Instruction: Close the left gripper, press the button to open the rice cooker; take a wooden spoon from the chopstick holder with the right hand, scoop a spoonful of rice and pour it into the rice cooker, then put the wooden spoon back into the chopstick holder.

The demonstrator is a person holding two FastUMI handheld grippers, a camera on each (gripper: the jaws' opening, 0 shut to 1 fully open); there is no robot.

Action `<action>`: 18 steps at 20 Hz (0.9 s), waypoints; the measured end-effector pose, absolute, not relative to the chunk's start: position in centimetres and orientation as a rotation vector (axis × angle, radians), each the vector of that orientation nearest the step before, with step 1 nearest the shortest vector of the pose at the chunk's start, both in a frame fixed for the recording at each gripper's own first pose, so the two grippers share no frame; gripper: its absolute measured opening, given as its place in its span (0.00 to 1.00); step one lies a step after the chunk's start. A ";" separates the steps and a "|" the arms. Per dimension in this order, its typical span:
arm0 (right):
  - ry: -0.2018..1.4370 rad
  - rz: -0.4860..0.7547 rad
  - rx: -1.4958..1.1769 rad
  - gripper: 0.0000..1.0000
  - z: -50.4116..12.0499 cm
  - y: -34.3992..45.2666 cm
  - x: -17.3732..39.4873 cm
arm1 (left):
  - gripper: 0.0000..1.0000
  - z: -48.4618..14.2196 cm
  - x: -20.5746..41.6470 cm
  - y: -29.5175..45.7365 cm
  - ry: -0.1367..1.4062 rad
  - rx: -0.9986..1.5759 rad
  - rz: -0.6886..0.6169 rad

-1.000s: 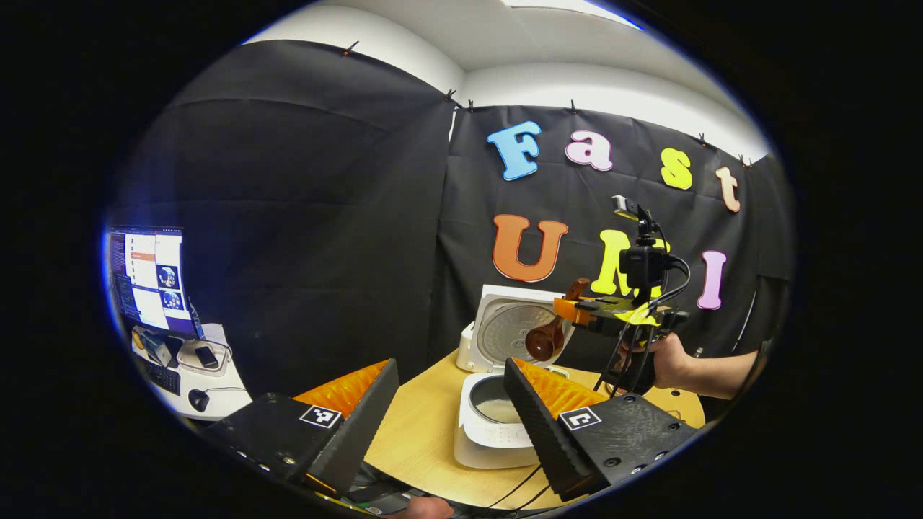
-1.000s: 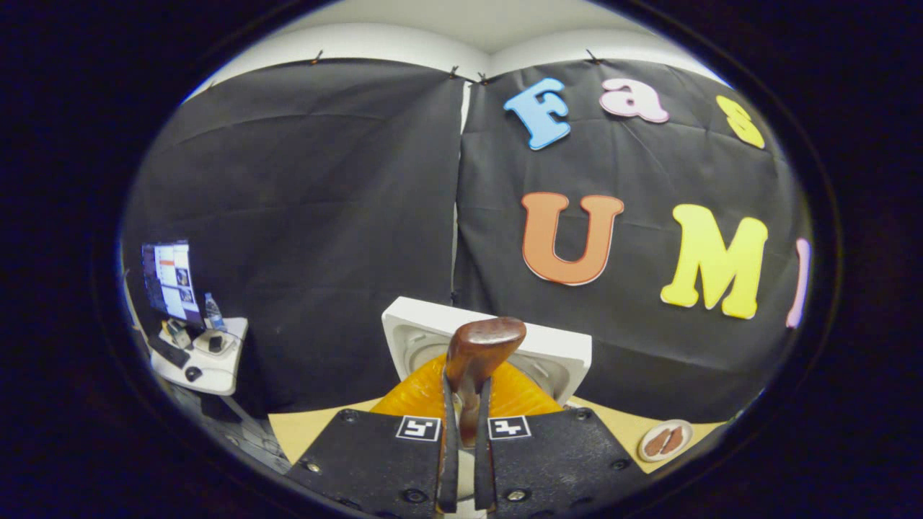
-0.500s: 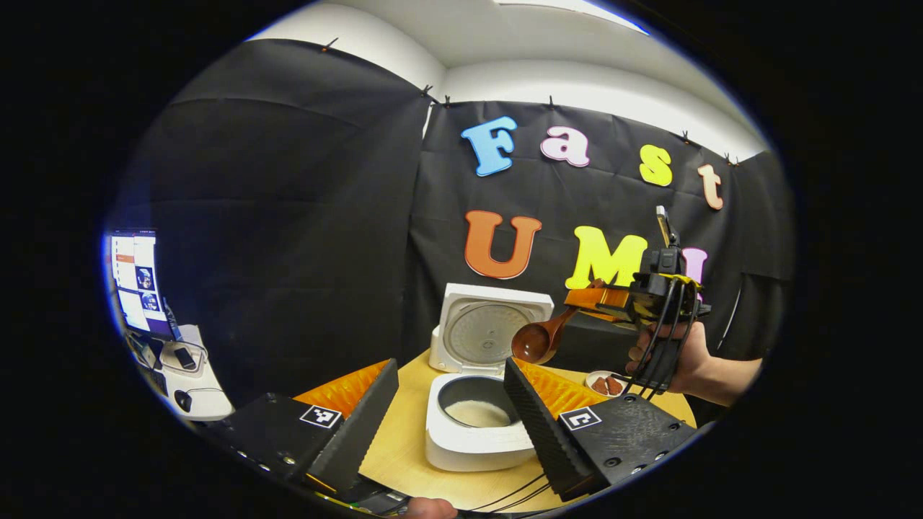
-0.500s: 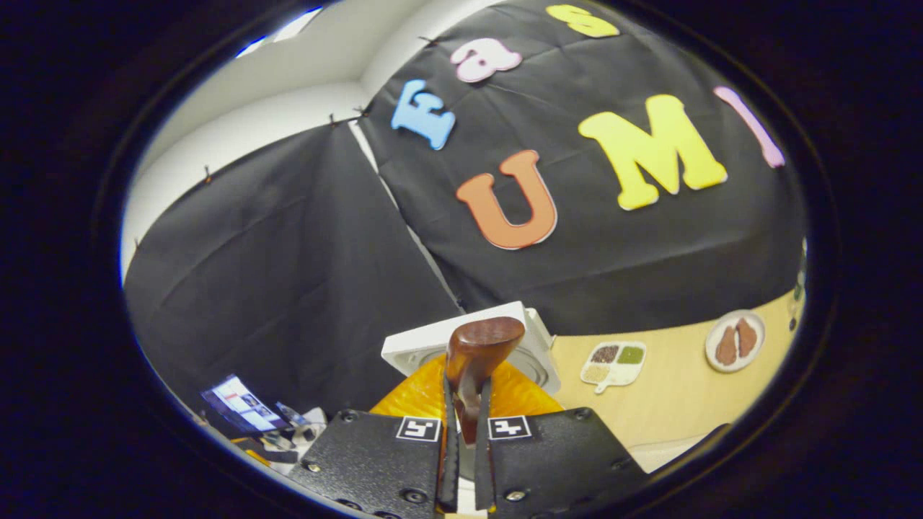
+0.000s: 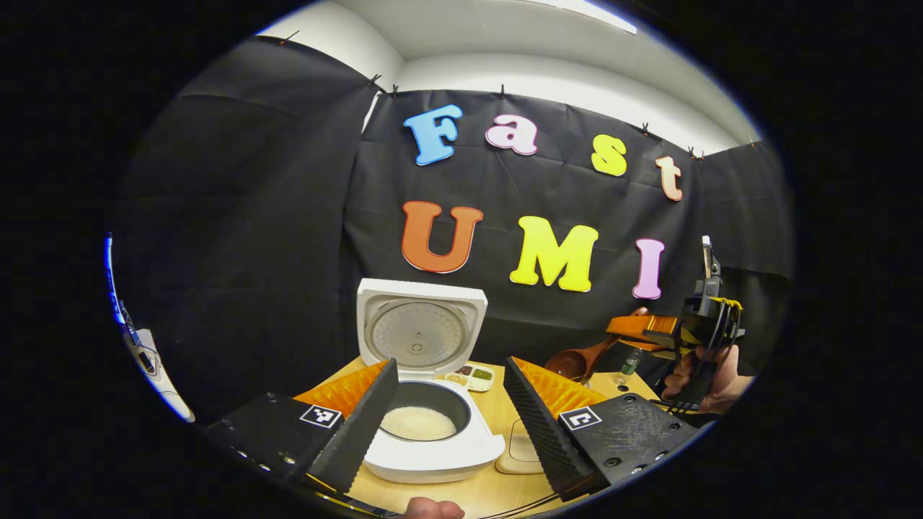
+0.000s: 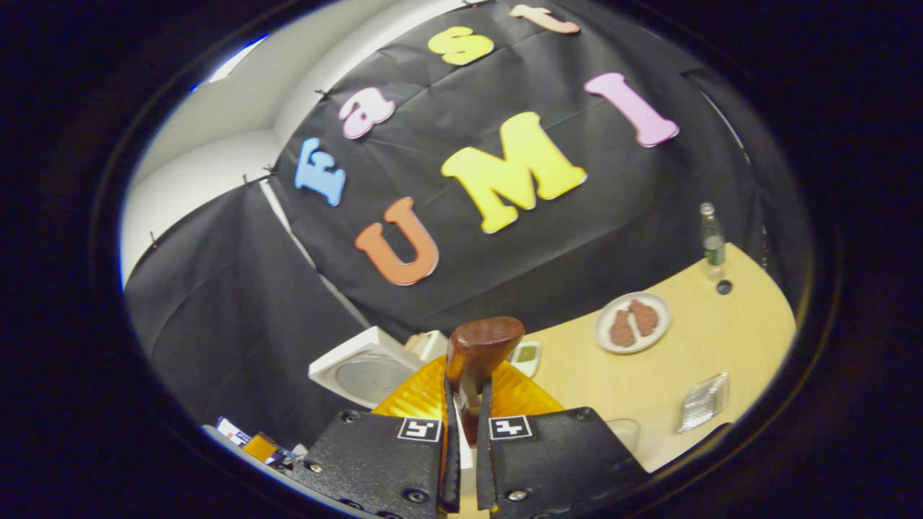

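Note:
The white rice cooker (image 5: pixel 433 454) stands on the wooden table with its lid (image 5: pixel 420 328) raised, and white rice (image 5: pixel 417 422) lies in its pot. My left gripper (image 5: pixel 451 425) is open, its two fingers framing the cooker from the near side. To the right, my right gripper (image 5: pixel 645 330), held by a hand (image 5: pixel 710 382), is shut on the handle of a brown wooden spoon (image 5: pixel 577 360). The spoon's bowl points toward the cooker. In the right gripper view the spoon (image 6: pixel 479 346) stands between the shut fingers of the gripper (image 6: pixel 465 407), with the cooker lid (image 6: pixel 360 371) to their left.
A small compartment tray (image 5: pixel 470 375) sits behind the cooker and a clear container (image 5: pixel 515 447) beside it. On the table to the right are a plate of brown pieces (image 6: pixel 633 322), a green bottle (image 6: pixel 712 241), its cap (image 6: pixel 724 287) and a shiny packet (image 6: pixel 705 402).
The right gripper has carried the spoon away from above the cooker, rightward and lower. The right gripper view has swung toward the right side of the table. The left gripper stays open.

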State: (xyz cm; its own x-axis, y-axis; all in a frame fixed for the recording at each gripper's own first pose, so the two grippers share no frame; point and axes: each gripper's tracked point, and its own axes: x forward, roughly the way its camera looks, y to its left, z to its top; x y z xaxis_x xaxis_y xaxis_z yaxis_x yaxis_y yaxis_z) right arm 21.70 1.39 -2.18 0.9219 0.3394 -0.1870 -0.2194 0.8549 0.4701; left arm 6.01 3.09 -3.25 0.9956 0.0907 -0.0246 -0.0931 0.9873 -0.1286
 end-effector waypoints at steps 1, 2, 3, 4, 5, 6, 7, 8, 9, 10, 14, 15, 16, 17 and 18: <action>0.265 0.240 0.464 0.13 -2.9 -1.2 21.5 | 0.94 -3.3 7.0 2.3 0.020 -0.123 0.071; 0.262 0.185 0.473 0.11 -3.6 -3.7 21.2 | 0.94 -3.5 7.8 1.6 0.024 -0.117 0.050; 0.262 0.131 0.479 0.11 -4.3 -6.3 20.7 | 0.94 -3.6 8.5 1.2 0.027 -0.113 0.032; 0.265 0.076 0.482 0.11 -5.2 -8.8 20.4 | 0.94 -3.8 9.2 0.6 0.033 -0.111 0.014; 0.264 0.022 0.484 0.11 -6.3 -11.5 20.2 | 0.94 -4.0 9.9 0.1 0.040 -0.111 0.001; 0.265 -0.029 0.481 0.11 -7.3 -13.9 20.1 | 0.94 -4.2 10.6 -0.4 0.049 -0.114 -0.011; 0.268 -0.075 0.479 0.11 -8.2 -15.9 19.8 | 0.94 -4.4 11.1 -1.0 0.053 -0.119 -0.021; 0.276 -0.114 0.474 0.13 -9.0 -17.7 19.8 | 0.94 -4.3 11.3 -1.4 0.056 -0.123 -0.029; 0.287 -0.145 0.474 0.11 -9.8 -19.0 19.8 | 0.94 -4.3 11.7 -1.8 0.058 -0.125 -0.035; 0.295 -0.167 0.475 0.13 -10.6 -20.0 19.9 | 0.94 -4.4 11.9 -2.1 0.062 -0.123 -0.037; 0.334 -0.201 0.469 0.11 -13.8 -22.0 22.0 | 0.94 -4.6 12.0 -2.3 0.077 -0.102 -0.022; 0.347 -0.204 0.459 0.11 -14.8 -22.2 22.4 | 0.94 -4.5 12.0 -2.2 0.082 -0.098 -0.015; 0.366 -0.203 0.455 0.11 -15.8 -22.2 22.7 | 0.94 -4.5 11.9 -2.0 0.084 -0.095 -0.005; 0.378 -0.200 0.455 0.11 -16.6 -22.2 23.2 | 0.94 -4.4 11.7 -1.8 0.086 -0.092 0.005; 0.392 -0.196 0.455 0.11 -17.4 -22.1 23.5 | 0.94 -4.3 11.5 -1.7 0.088 -0.091 0.015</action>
